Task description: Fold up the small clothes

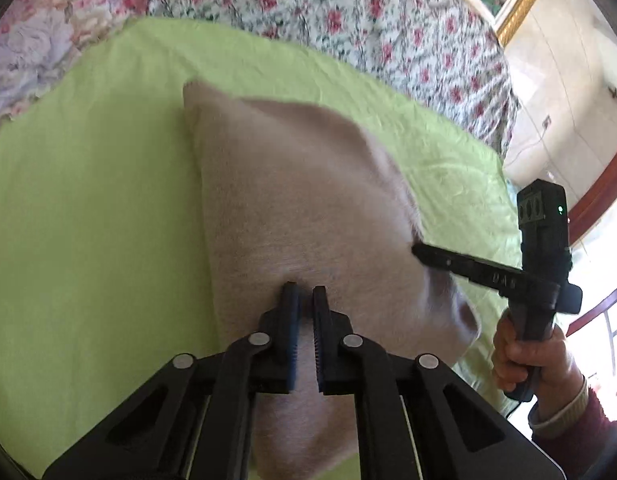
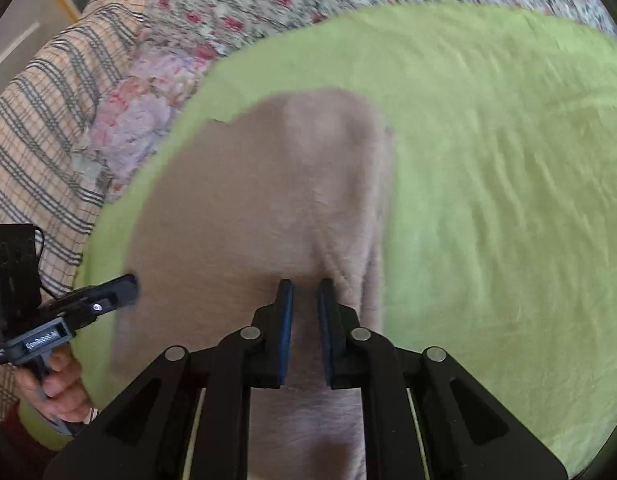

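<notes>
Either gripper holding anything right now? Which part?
Both grip the pink garment. The left gripper pinches a fold on its near side; the right gripper pinches cloth near its right edge.

One pink garment (image 1: 308, 200), one green sheet (image 1: 88, 200), one floral quilt (image 1: 348, 12), two claws: left claw (image 1: 304, 296), right claw (image 2: 305, 292).

Bed w/ floral quilt (image 1: 348, 12); lime-green sheet (image 1: 88, 200) spread over it. 1 pale pink garment (image 1: 292, 200) lies on sheet, just ahead of both tools' fingers.
</notes>
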The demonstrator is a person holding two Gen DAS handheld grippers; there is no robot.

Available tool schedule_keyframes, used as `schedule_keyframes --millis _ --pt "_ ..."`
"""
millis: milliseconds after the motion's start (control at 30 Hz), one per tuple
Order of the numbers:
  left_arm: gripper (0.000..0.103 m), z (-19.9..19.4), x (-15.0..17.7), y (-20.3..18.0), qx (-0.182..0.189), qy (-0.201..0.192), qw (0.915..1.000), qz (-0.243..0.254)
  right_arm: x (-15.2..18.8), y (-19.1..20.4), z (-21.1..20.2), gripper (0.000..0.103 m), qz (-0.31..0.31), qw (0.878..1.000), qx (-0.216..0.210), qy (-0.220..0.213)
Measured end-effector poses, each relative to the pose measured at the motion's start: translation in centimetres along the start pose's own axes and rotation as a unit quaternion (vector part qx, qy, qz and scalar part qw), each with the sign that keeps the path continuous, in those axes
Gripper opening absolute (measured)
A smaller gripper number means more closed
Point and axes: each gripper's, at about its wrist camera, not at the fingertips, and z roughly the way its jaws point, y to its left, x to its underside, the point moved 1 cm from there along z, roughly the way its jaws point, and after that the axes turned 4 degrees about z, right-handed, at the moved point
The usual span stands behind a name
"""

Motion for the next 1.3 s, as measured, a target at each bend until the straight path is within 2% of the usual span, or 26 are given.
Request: schedule_keyframes --millis 133,200,400,467,533,567,633,833,1100,1300 --pt "0.005 0.2 0.2 0.3 0.003 -0.003 0.9999 -0.009 0.0 0.7 -0.3 0.007 -0.009 1.000 0.011 -0.005" --pt "0.005 -0.2 0.3 0.0 0.002 -0.010 0.9999 -0.013 0.5 1.0 -1.0 0.010 -0.006 1.000 0.007 -0.008" --pt "0.008 -3.4 2.9 -1.5 0.011 -0.017 0.9998 0.002 3.8 3.0 -4.6 0.012 -0.030 0.999 -0.011 -0.014" --pt "0.008 -3.8 4.2 -1.9 0.014 -0.009 0.9998 0.006 5.9 2.8 -4.6 0.012 -0.040 0.999 0.011 0.000" --pt "0.008 -3.1 6.1 -1.9 0.000 0.011 0.9998 0.014 7.5 1.6 -4.0 0.012 -0.038 0.998 0.042 0.015" --pt "0.007 -2.6 6.9 -1.6 -0.007 0.023 0.9996 0.011 7.9 1.0 -3.9 0.011 -0.032 0.999 0.035 0.012" --pt "0.006 -2.1 7.6 -1.2 -0.005 0.028 0.9996 0.002 8.1 0.3 -4.1 0.010 -0.014 1.000 0.022 0.004" --pt "0.006 -2.2 7.5 -1.8 -0.023 0.025 0.9994 -0.001 8.0 0.6 -4.1 0.010 -0.017 0.999 0.035 0.003" --pt "0.007 -3.0 7.9 -1.9 -0.026 0.022 0.9994 -0.005 8.6 0.1 -5.3 0.010 -0.007 0.999 0.039 0.002" --pt "0.012 -4.8 7.8 -2.1 -0.031 0.014 0.9994 -0.003 8.9 0.9 -6.9 0.012 -0.008 0.999 0.042 -0.004"
